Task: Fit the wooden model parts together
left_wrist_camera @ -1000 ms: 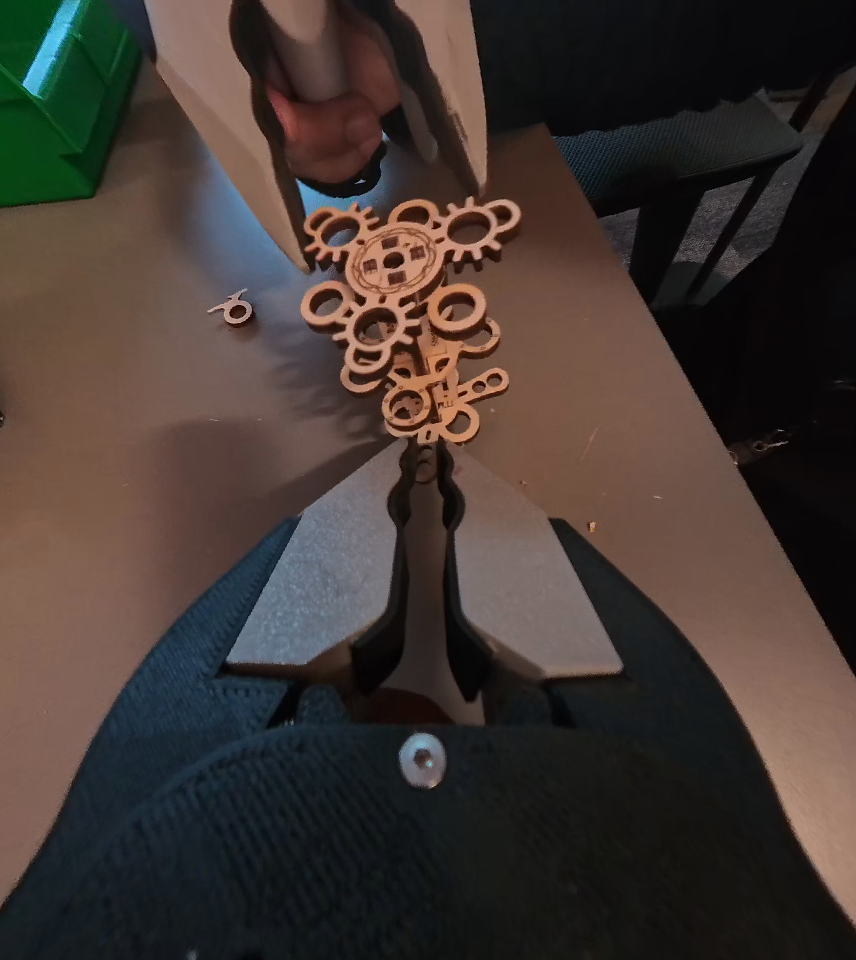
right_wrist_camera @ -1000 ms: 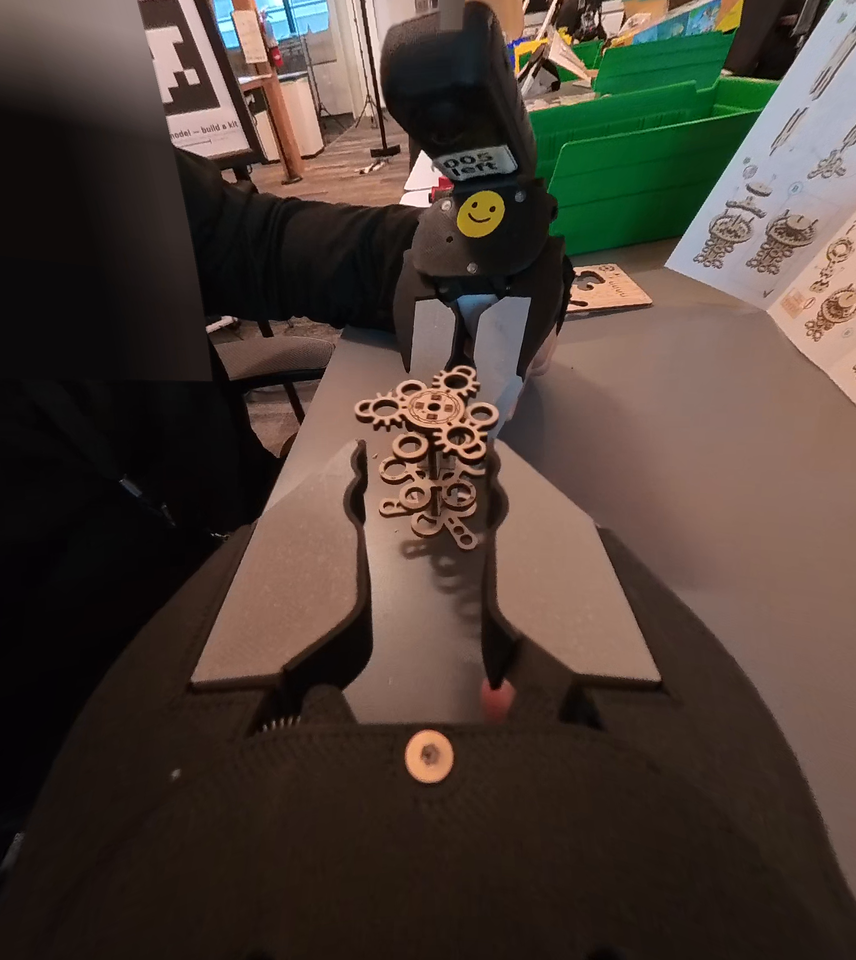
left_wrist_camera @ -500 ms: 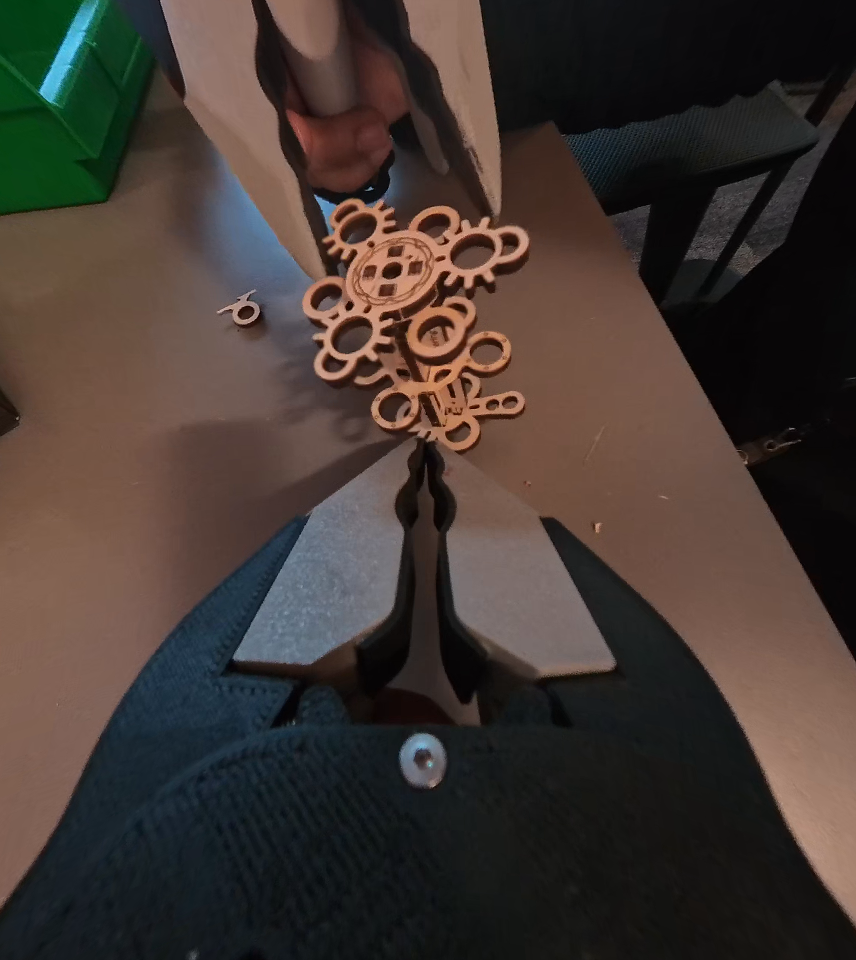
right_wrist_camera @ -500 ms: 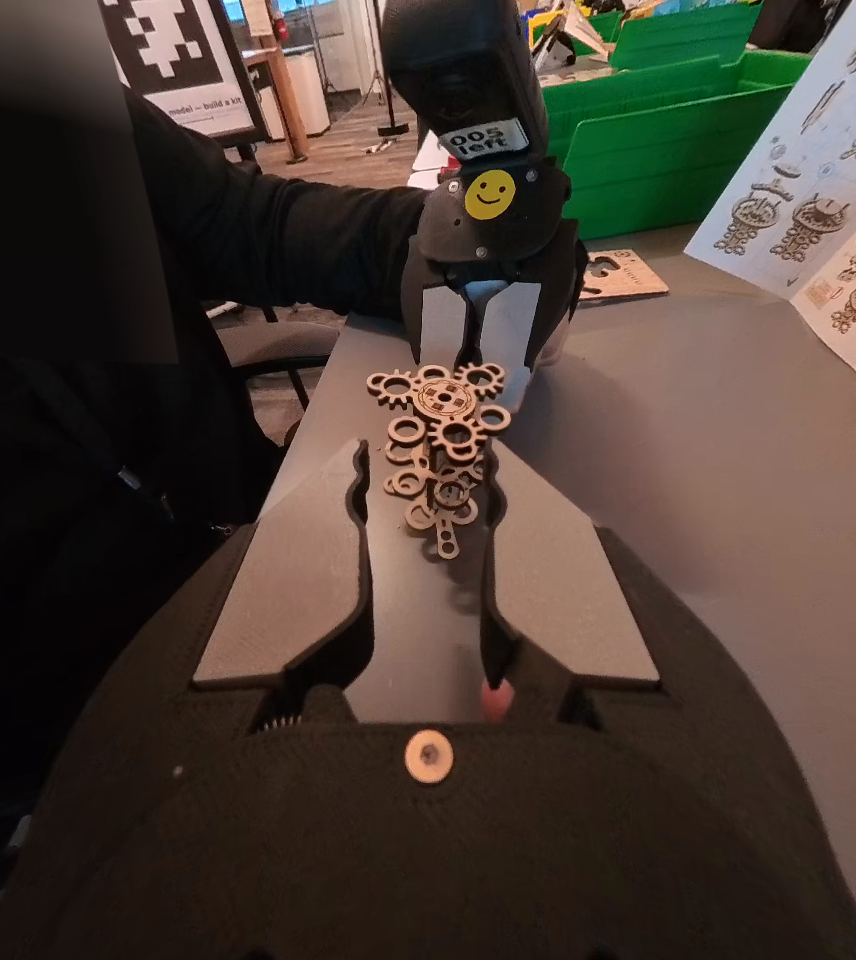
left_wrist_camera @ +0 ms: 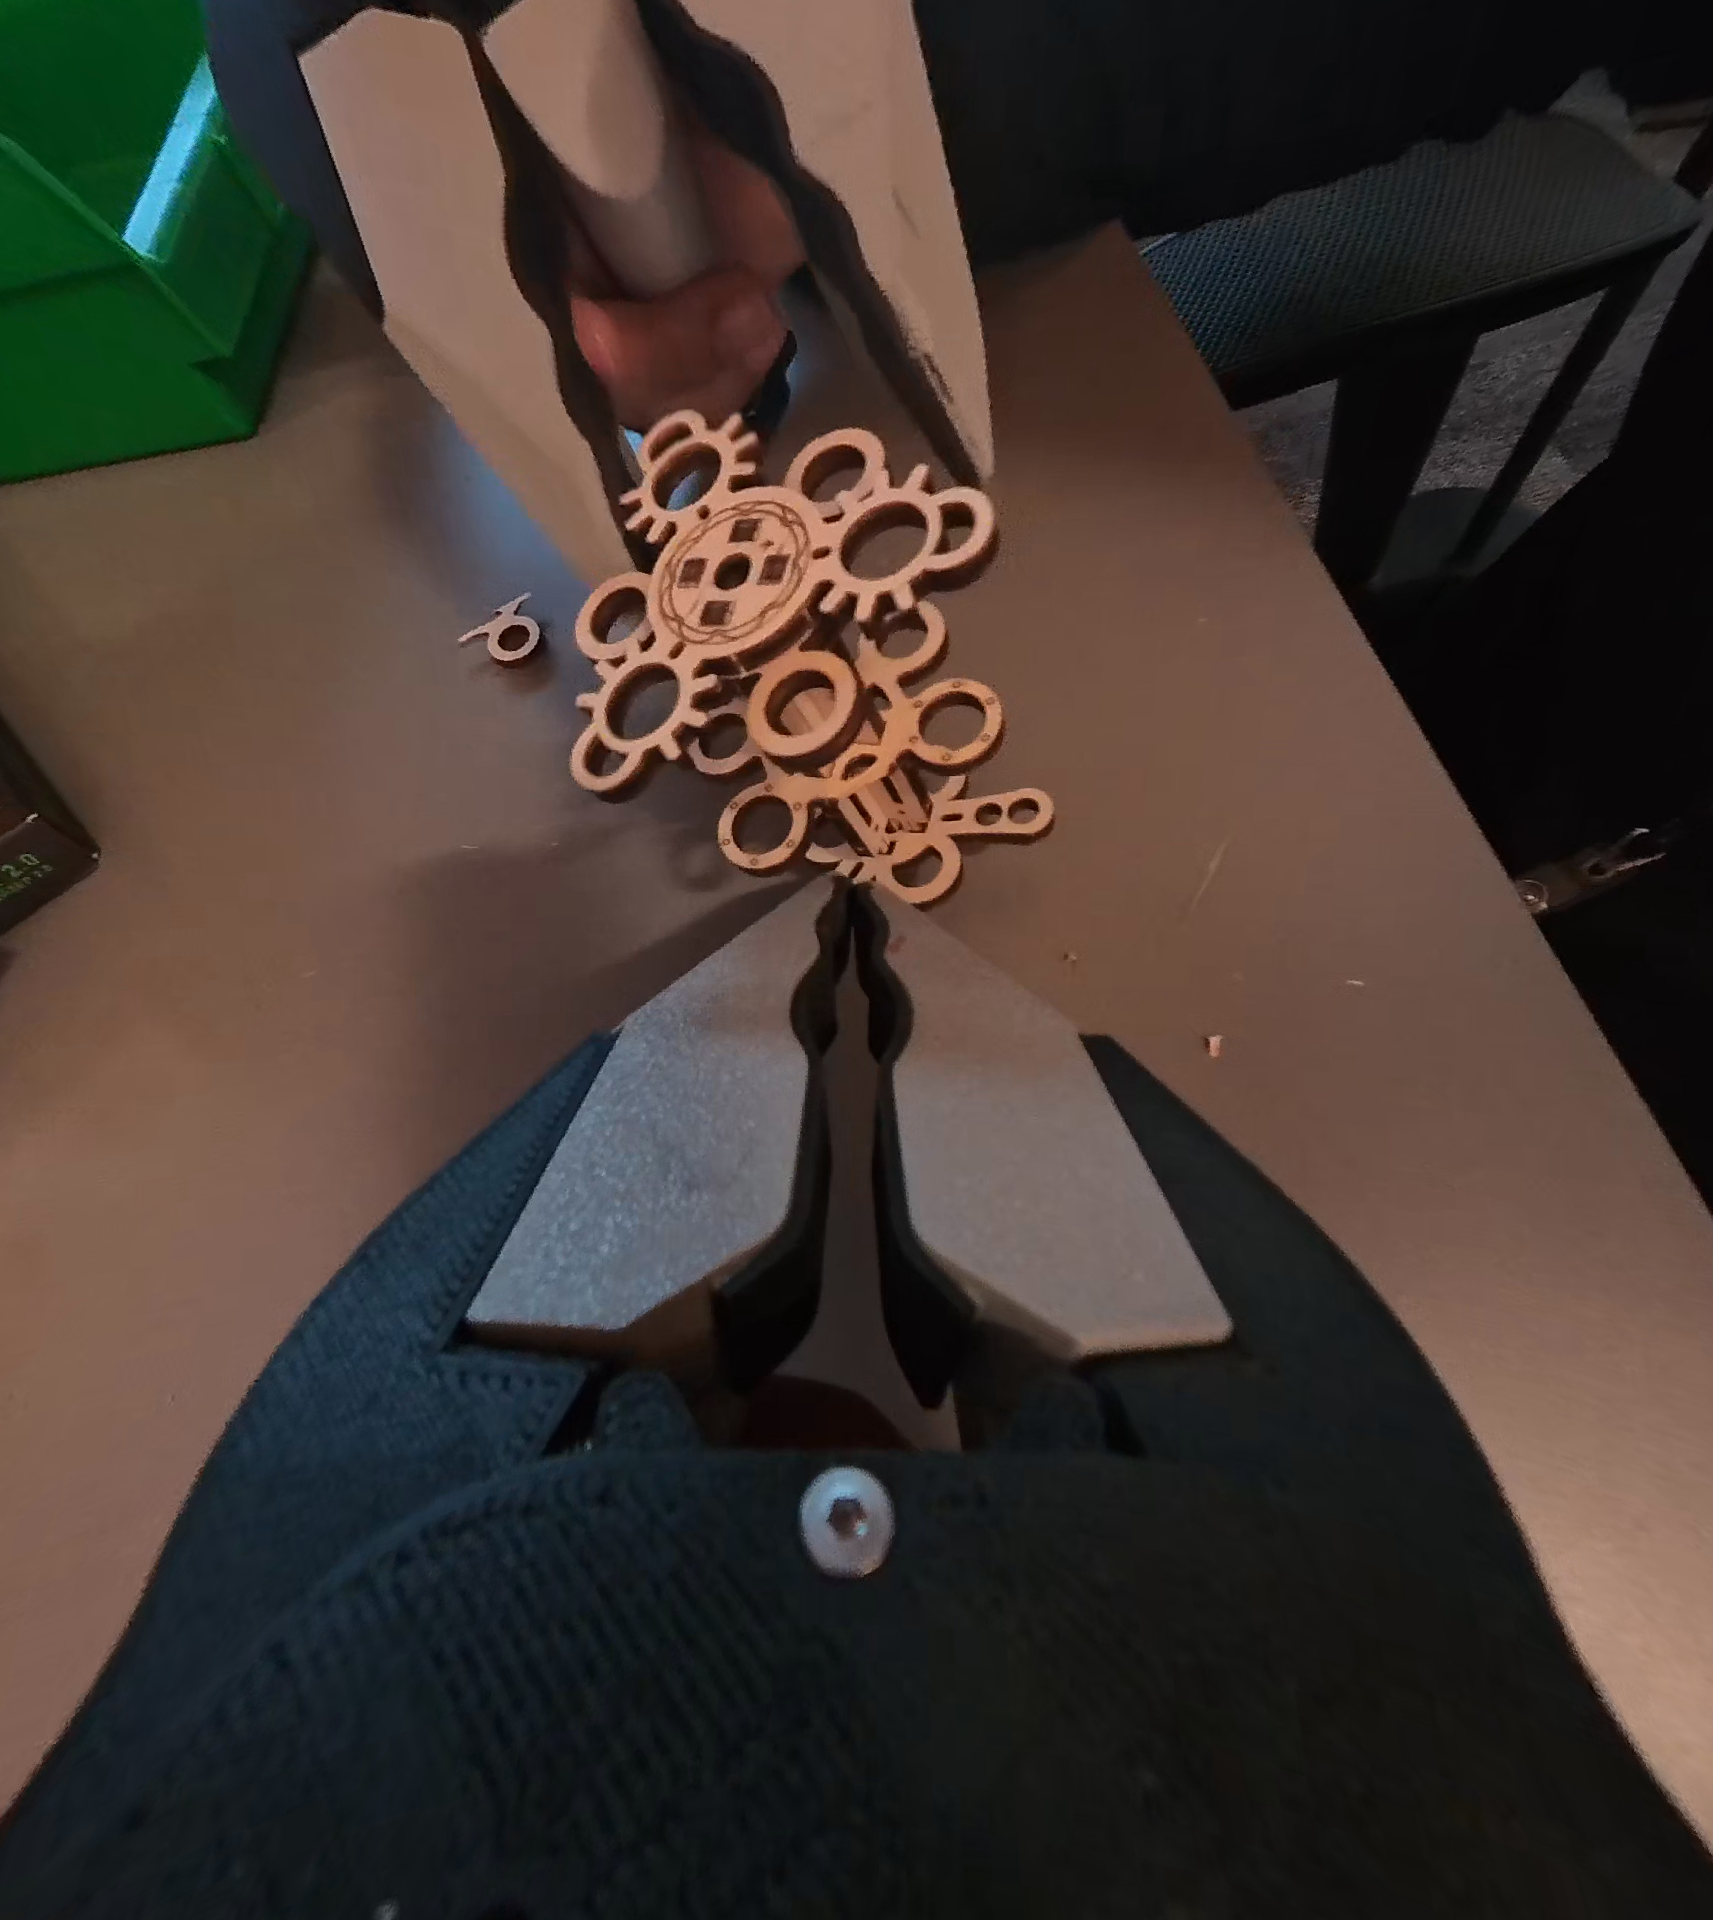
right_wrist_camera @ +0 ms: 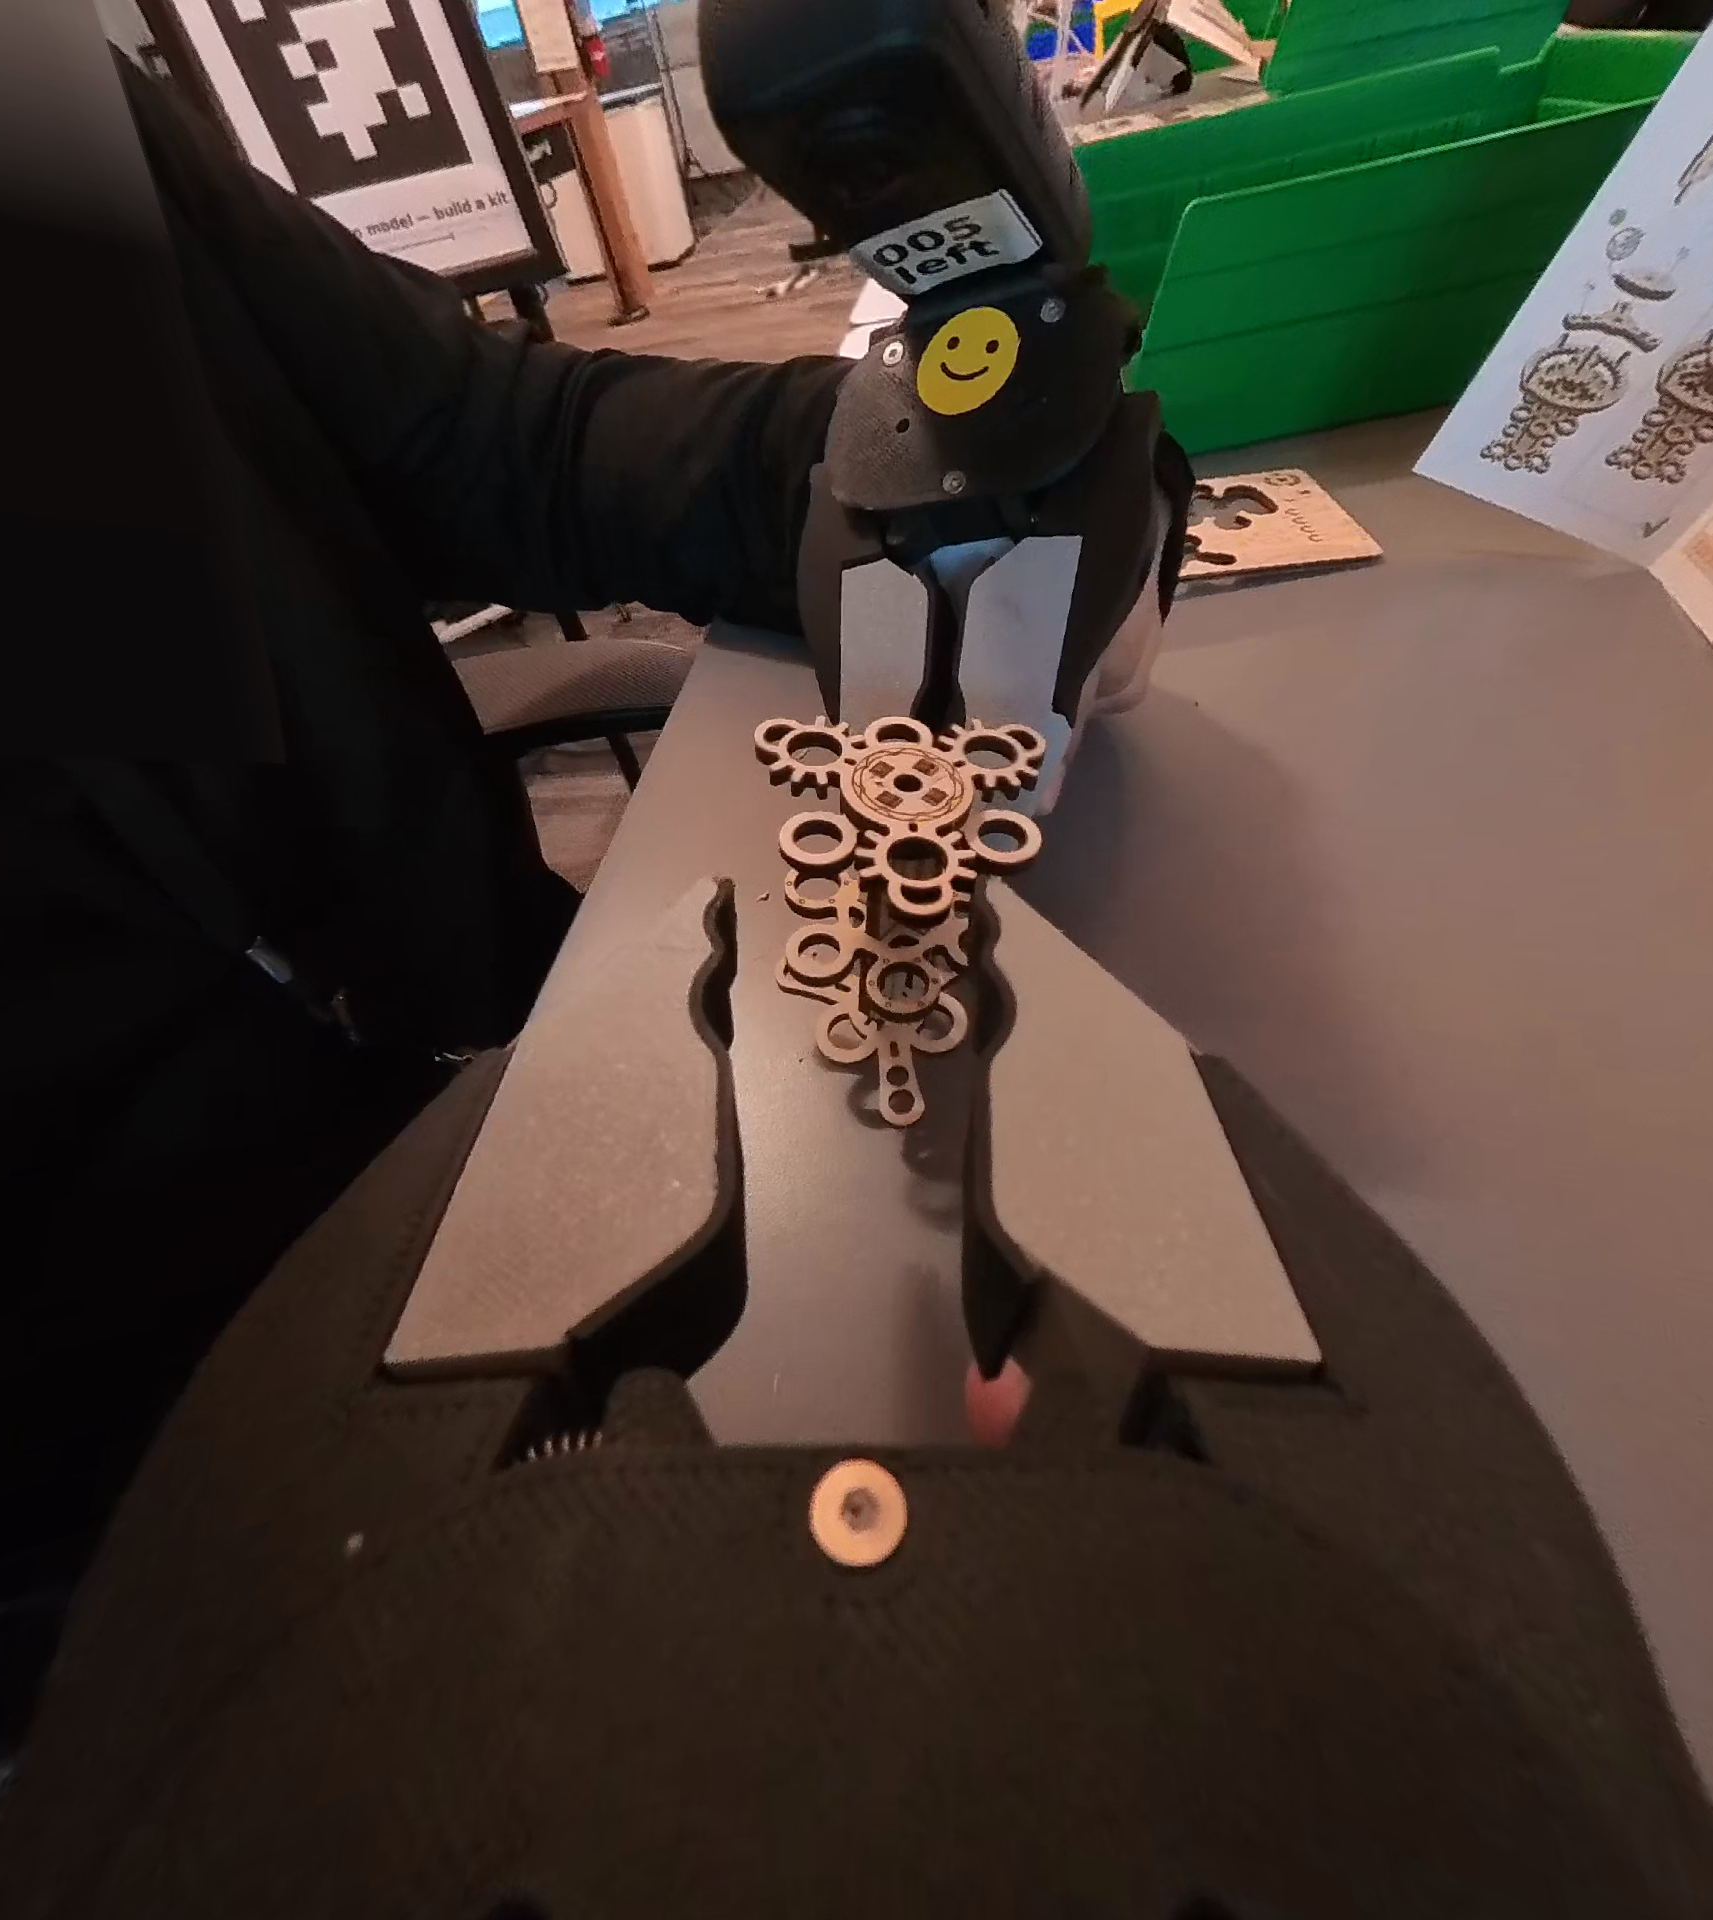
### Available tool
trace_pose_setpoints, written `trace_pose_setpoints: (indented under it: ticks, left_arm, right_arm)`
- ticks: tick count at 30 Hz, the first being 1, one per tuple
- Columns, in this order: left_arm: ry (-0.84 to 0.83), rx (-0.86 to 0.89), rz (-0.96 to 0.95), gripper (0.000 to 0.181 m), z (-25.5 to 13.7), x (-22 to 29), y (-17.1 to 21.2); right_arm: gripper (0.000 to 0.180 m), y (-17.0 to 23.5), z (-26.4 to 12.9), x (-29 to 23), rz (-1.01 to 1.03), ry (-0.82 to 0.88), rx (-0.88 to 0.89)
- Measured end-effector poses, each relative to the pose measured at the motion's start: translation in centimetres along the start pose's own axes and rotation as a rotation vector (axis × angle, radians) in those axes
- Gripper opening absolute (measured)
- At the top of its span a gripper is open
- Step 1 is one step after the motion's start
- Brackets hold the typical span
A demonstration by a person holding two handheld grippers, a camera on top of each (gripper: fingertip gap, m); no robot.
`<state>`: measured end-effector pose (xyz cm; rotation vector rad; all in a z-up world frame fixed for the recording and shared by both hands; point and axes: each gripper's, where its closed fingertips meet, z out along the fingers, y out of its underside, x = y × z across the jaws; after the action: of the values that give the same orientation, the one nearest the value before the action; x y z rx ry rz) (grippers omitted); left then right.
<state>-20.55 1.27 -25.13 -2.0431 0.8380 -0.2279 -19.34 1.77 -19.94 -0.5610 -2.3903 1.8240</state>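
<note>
The pale laser-cut wooden model, a stack of ring-and-gear plates on a central spindle (left_wrist_camera: 800, 665), hung above the grey table (left_wrist_camera: 239, 831), with its long axis running straight between the two grippers. The left gripper (left_wrist_camera: 852, 904) had its jaws clenched on the model's near end, so it was the nearer of the two and carried the piece. The right gripper (right_wrist_camera: 857, 935) stood with jaws released, a finger on either side of the model's far tiers, though whether either pad touched the wood could not be told. A small loose wooden ring piece with a tab (left_wrist_camera: 504, 636) lay on the table just beside the model. Closing the right jaws across the spindle axis seemed the likely next move.
</note>
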Motion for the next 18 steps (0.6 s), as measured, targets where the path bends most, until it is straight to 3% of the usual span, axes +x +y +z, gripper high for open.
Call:
trace_pose_setpoints:
  ticks: [1, 18]
  left_arm:
    - [-0.003, 0.0, 0.004, 0.0, 0.0, 0.01, -0.01]
    - [-0.032, 0.02, 0.015, 0.0, -0.27, -0.3, -0.23]
  right_arm:
    - [0.041, 0.1, 0.13, 0.01, -0.006, 0.002, -0.007]
    - [0.042, -0.21, -0.57, 0.37, -0.043, 0.012, 0.011]
